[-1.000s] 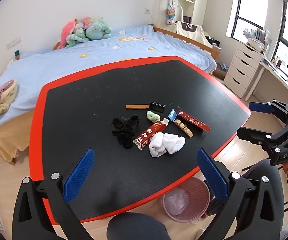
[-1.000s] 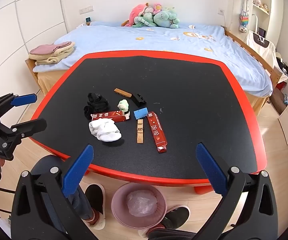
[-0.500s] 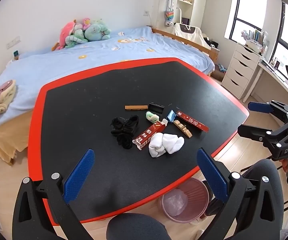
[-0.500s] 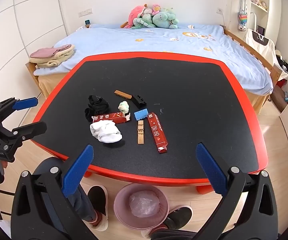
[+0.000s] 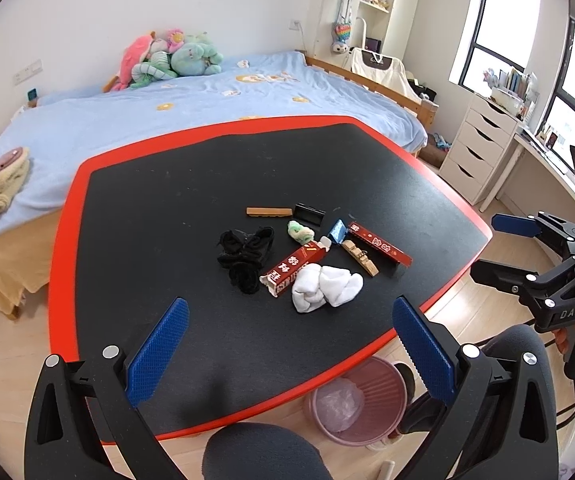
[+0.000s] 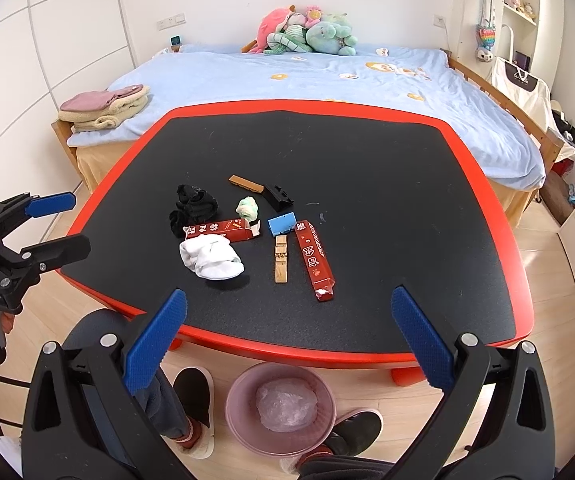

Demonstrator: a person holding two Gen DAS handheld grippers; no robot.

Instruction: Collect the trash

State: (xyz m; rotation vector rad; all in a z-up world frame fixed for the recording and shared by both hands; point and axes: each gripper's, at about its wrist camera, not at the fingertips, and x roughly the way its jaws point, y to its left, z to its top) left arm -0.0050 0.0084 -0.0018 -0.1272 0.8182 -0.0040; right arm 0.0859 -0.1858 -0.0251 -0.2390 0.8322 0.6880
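Note:
On the black table (image 5: 159,208) (image 6: 367,152) lies a cluster: two red boxes (image 5: 293,270) (image 6: 314,259), a white sock bundle (image 5: 325,287) (image 6: 209,257), black socks (image 5: 243,254) (image 6: 193,208), a crumpled green paper (image 5: 300,232) (image 6: 247,207), a blue piece (image 6: 282,224), wooden clips (image 6: 280,258) (image 5: 268,211) and a black clip (image 6: 277,196). A pink bin (image 5: 361,398) (image 6: 280,406) stands on the floor under the near edge. My left gripper (image 5: 287,344) and right gripper (image 6: 285,330) are open and empty, held apart from the cluster at the near edge.
A bed with blue cover (image 6: 327,80) and plush toys (image 6: 307,32) lies behind the table. White drawers (image 5: 483,144) stand at the right. The person's knees and slippers (image 6: 191,396) are beside the bin.
Both views have shifted slightly; the cluster sits a little lower and closer. Both grippers stay open and nothing on the table has moved.

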